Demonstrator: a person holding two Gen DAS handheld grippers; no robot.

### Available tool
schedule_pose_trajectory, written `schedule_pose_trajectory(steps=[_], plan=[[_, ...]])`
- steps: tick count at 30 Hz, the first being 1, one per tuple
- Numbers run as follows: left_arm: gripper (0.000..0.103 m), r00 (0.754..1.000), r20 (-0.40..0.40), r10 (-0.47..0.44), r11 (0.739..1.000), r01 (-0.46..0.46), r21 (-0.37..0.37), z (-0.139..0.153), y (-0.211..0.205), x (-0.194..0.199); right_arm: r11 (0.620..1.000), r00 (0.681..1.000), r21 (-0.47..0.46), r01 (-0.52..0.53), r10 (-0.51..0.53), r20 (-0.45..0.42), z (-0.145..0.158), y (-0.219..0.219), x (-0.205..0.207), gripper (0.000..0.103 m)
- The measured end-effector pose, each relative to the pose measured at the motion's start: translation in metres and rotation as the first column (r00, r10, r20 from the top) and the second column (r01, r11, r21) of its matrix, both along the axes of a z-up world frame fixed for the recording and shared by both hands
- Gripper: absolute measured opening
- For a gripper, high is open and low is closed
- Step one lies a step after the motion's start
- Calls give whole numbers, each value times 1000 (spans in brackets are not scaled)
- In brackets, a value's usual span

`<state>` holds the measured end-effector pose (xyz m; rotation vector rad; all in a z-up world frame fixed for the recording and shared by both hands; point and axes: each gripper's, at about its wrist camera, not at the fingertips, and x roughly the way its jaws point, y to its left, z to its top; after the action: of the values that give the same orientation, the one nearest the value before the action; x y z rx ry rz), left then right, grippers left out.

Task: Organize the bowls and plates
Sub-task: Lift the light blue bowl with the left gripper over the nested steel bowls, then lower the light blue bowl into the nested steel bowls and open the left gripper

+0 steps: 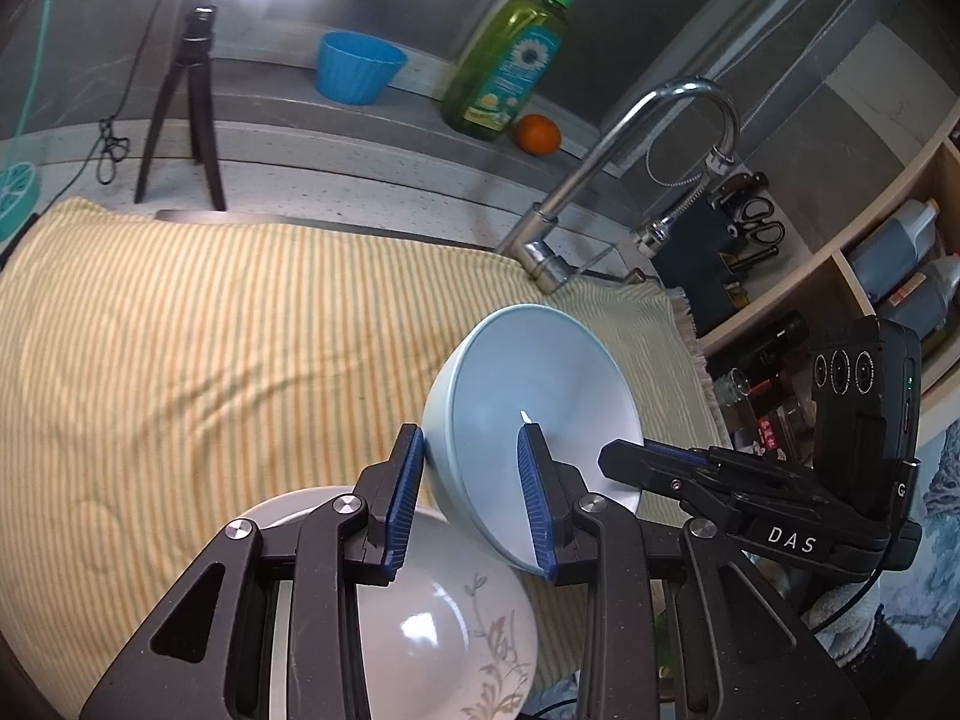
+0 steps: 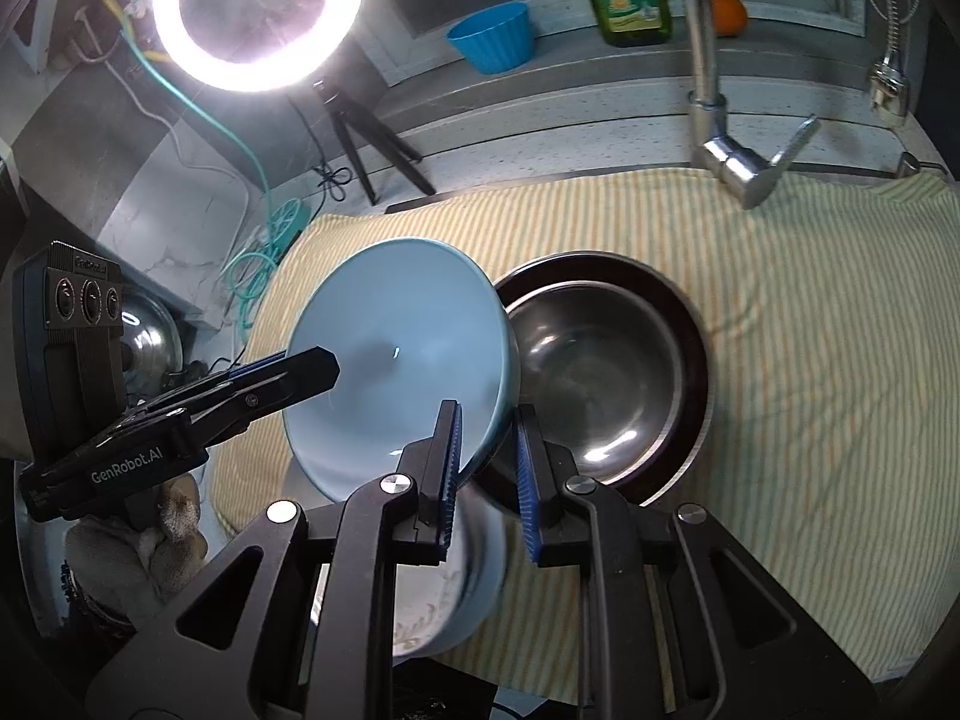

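Grippers, left and right, both clench the rim of the blue bowl, held tilted above the striped cloth near its front edge. Steel bowl already sits nested in a dark dish; the blue bowl and the white floral bowl seem left to stack

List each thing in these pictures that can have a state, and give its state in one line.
Blue bowl: tilted, lifted, rim gripped by both grippers.
Left gripper: shut on the bowl's rim.
Right gripper: shut on the opposite rim.
Steel bowl: upright, empty, on a dark plate.
Ring light: on.
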<state>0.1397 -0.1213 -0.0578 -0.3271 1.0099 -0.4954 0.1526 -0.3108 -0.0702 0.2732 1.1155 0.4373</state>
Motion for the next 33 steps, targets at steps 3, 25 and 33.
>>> schedule_pose_trajectory(steps=[3,25,33], plan=[[29,1000,-16,-19,1000,19,-3,-6,-14,7,1000,1000,-12,21,-21,-4,-4,-15,2,18],[29,996,-64,-63,996,66,57,-28,-54,27,997,998,-58,47,-49,-44,-38,-46,17,18],[29,995,-70,-65,994,71,87,-34,-55,28,996,998,-79,40,-42,-35,-40,-43,18,18]])
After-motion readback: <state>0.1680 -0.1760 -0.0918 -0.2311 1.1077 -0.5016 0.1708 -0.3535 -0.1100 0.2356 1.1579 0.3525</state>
